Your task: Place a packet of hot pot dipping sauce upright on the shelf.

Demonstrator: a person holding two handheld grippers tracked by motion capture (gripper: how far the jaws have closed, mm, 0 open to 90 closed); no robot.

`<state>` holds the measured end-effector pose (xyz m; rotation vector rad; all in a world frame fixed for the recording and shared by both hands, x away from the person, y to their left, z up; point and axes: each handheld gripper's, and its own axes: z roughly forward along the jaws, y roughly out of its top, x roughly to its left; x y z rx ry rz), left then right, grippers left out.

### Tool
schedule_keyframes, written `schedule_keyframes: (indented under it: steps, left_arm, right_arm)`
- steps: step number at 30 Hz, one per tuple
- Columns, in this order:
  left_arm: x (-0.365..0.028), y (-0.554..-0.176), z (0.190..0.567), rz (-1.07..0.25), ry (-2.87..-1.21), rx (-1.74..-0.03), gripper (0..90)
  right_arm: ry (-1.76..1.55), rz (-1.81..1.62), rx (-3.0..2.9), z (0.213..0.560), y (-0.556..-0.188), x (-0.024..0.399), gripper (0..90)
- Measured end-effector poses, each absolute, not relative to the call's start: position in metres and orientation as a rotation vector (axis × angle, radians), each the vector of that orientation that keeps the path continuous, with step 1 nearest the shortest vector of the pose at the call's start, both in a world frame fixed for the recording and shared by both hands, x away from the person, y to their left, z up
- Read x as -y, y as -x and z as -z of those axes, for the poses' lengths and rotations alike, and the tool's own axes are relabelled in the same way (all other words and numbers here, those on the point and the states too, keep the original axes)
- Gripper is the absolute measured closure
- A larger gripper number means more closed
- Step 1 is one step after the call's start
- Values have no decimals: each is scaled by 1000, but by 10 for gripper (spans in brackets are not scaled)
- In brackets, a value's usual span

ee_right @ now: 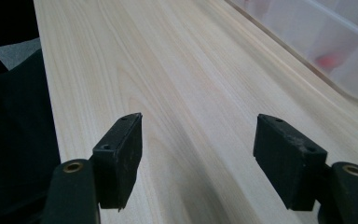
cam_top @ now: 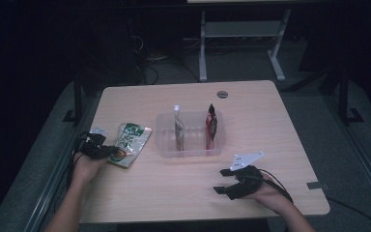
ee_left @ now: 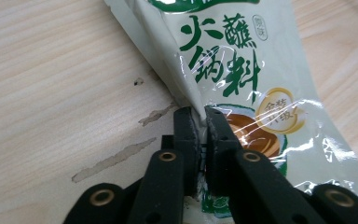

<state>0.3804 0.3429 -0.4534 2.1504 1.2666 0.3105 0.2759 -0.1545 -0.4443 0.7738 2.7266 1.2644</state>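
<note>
My left tongs (ee_left: pixel 201 122) are clenched on just the thin edge of the green sauce packet (cam_top: pixel 131 143) at 9 o'clock on the surface (cam_top: pixel 183 193), right tongs (ee_right: pixel 198 154) released w/ nothing between, so lifting could let the slick film slip out or tear b/c the bite's so shallow.

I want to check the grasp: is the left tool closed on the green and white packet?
Yes, closed. The left tool pinches the packet edge between its pads, no gap visible.

The left hand-held gripper (cam_top: pixel 110 151) sits low at the bench's (cam_top: pixel 174 193) left edge, jaws pinched nearly together, forearm rising from below. The right hand-held gripper (cam_top: pixel 219 181) rests near the front edge with its jaws spread wide, nothing between them.
</note>
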Motion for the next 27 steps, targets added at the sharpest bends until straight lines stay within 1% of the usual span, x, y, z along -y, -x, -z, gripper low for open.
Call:
schedule_keyframes:
  steps: [4, 9, 18, 27]
  left_arm:
    - [-348, -381, 452, -278, -2131, -1254, 896]
    - [-355, -380, 448, -233, -2112, -1238, 899]
    - [-366, -369, 432, -189, -2077, -1175, 899]
    - [-366, -347, 415, -166, -2119, -1093, 899]
  right_arm:
    - [-767, -1266, -2725, 444, -276, 156, 323]
    - [-770, -1272, -2717, 443, -276, 156, 323]
    - [-768, -1274, -2714, 442, -276, 157, 323]
    - [-785, -1288, -2698, 441, -277, 160, 322]
